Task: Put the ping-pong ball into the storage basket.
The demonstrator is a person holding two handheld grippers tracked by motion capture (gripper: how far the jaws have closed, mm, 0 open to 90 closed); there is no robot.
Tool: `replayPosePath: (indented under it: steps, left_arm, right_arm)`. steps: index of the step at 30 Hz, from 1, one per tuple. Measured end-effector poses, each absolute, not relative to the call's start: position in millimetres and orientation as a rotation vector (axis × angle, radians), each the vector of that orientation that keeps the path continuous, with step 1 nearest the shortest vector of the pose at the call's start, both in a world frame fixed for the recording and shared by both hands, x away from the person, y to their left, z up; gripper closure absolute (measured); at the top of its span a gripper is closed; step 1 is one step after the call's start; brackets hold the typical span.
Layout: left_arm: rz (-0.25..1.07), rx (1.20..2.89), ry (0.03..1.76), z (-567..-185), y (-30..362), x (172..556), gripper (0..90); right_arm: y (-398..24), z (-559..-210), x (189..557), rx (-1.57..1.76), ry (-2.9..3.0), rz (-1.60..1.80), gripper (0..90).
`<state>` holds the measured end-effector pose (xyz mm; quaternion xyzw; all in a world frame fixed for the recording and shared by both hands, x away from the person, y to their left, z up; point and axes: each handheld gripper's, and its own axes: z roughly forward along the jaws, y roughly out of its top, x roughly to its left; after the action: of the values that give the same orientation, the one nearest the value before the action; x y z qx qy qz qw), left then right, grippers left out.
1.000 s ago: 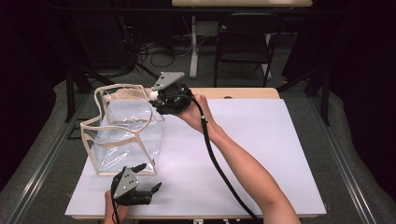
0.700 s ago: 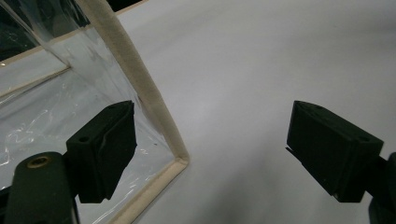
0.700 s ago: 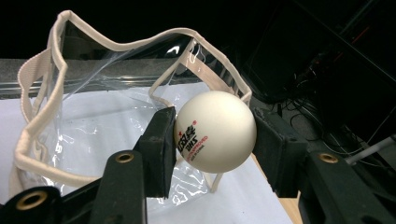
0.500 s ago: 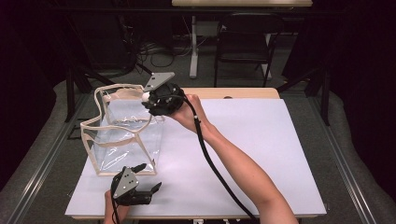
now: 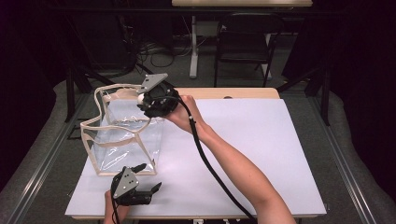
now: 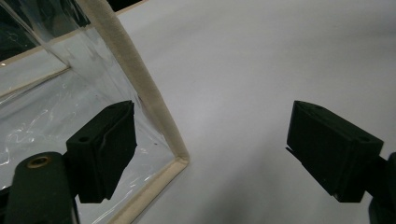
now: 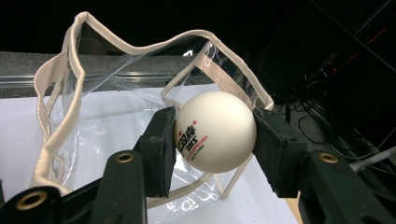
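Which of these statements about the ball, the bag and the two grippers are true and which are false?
1. The right gripper holds a white ball. True.
2. The ball lies inside the bag. False: it is between the jaws, above the bag's open top.
3. The left gripper is shut on the bag's corner. False: its jaws are open, the corner edge between them.
4. The bag is clear with cream trim. True.
5. The bag stands on the floor. False: it stands on the table.

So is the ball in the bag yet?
Not yet: the ball is clamped in the right gripper above the bag's open top.
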<state>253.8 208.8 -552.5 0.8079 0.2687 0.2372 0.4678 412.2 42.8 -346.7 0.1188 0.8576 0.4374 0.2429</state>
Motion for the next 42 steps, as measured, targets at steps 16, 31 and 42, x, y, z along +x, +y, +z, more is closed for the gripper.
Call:
replayPosePath:
  steps: [16, 31, 42]
  left_arm:
    - [0.58, 1.982, 0.655, -552.7, 208.6, 253.9, 16.0]
    - [0.58, 1.984, 0.654, -552.6, 208.5, 253.9, 16.0]
    - [0.579, 1.983, 0.653, -552.6, 208.4, 254.0, 16.0]
  right_arm:
    - [55.8, -350.4, 412.2, 0.31, 2.376, 1.182, 51.4]
    - [67.1, -359.0, 413.2, 0.308, 2.441, 1.126, 51.3]
    - [72.4, -363.5, 413.8, 0.301, 2.485, 1.086, 51.2]
